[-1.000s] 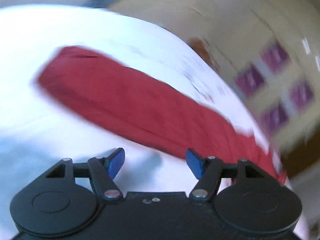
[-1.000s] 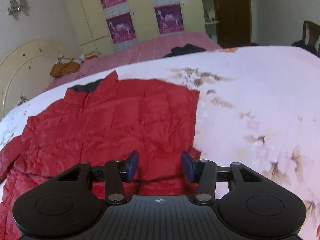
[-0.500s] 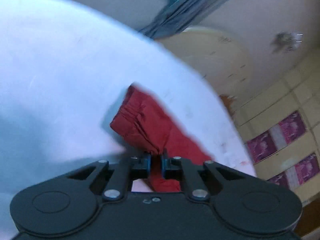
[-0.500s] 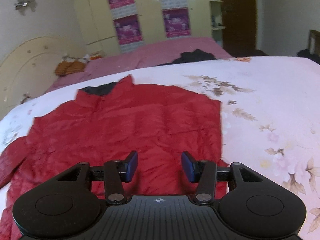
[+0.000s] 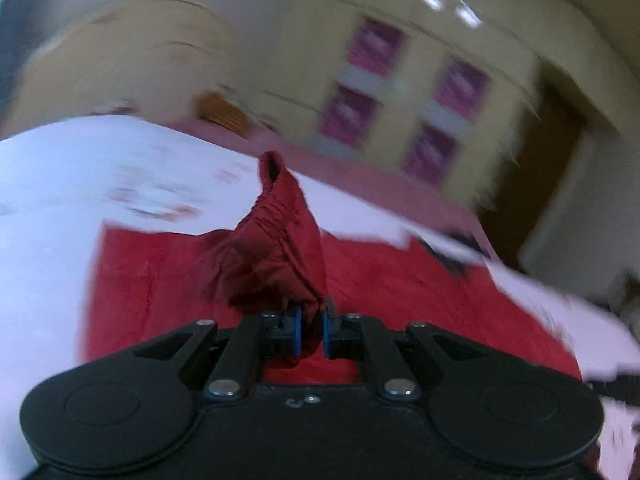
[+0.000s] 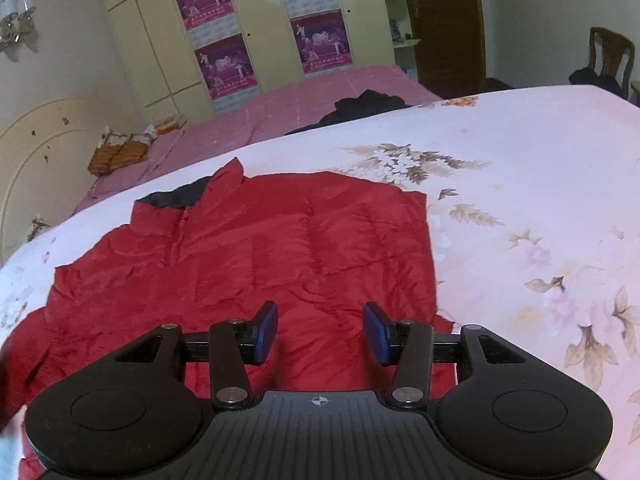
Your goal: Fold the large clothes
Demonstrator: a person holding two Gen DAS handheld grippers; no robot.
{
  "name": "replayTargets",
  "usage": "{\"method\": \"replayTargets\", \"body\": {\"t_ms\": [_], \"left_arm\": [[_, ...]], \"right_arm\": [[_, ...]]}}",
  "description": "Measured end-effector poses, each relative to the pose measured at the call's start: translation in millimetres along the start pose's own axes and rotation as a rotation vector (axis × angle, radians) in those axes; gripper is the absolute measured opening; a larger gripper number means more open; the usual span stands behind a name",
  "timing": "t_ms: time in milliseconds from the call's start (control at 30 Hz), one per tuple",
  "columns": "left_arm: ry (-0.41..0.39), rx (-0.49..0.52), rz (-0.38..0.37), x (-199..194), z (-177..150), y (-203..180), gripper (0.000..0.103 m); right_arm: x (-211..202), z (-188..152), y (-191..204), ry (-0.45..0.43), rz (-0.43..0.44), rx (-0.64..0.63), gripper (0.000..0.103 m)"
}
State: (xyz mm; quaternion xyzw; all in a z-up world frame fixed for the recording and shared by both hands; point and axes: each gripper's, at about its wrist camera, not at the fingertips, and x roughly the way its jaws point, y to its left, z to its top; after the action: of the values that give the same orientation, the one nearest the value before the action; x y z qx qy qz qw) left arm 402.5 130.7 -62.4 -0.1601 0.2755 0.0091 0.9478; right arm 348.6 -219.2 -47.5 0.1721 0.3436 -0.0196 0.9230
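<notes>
A red puffer jacket (image 6: 256, 256) lies flat on the floral bedsheet (image 6: 520, 200), collar toward the far side, right sleeve folded in. My right gripper (image 6: 319, 332) is open and empty, hovering over the jacket's near hem. My left gripper (image 5: 311, 332) is shut on the jacket's left sleeve cuff (image 5: 280, 240) and holds it lifted above the jacket body (image 5: 400, 288). The left wrist view is blurred by motion.
A second bed with a pink cover (image 6: 280, 112) stands beyond, with a dark garment (image 6: 368, 104) and an orange bundle (image 6: 116, 154) on it. Wardrobe doors with purple posters (image 6: 224, 60) line the back wall. A wooden chair (image 6: 608, 60) stands at the far right.
My left gripper closed on the sleeve cuff, lifted it, and swung it over the jacket body. My right gripper stayed open and drew slightly nearer over the hem.
</notes>
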Motion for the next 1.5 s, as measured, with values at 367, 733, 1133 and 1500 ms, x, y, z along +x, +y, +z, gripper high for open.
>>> {"method": "replayTargets", "body": {"t_ms": [367, 733, 1133, 1500], "left_arm": [[0.185, 0.272, -0.183, 43, -55, -128, 0.009], [0.224, 0.381, -0.283, 68, -85, -194, 0.009], [0.143, 0.324, -0.373, 31, -71, -166, 0.063], [0.127, 0.193, 0.008, 48, -29, -15, 0.045]], "right_arm": [[-15, 1, -21, -0.026, 0.017, 0.081, 0.048], [-29, 4, -58, -0.04, -0.015, 0.148, 0.048], [-32, 17, -54, -0.097, 0.062, 0.163, 0.092], [39, 3, -18, 0.142, 0.188, 0.127, 0.037]]}}
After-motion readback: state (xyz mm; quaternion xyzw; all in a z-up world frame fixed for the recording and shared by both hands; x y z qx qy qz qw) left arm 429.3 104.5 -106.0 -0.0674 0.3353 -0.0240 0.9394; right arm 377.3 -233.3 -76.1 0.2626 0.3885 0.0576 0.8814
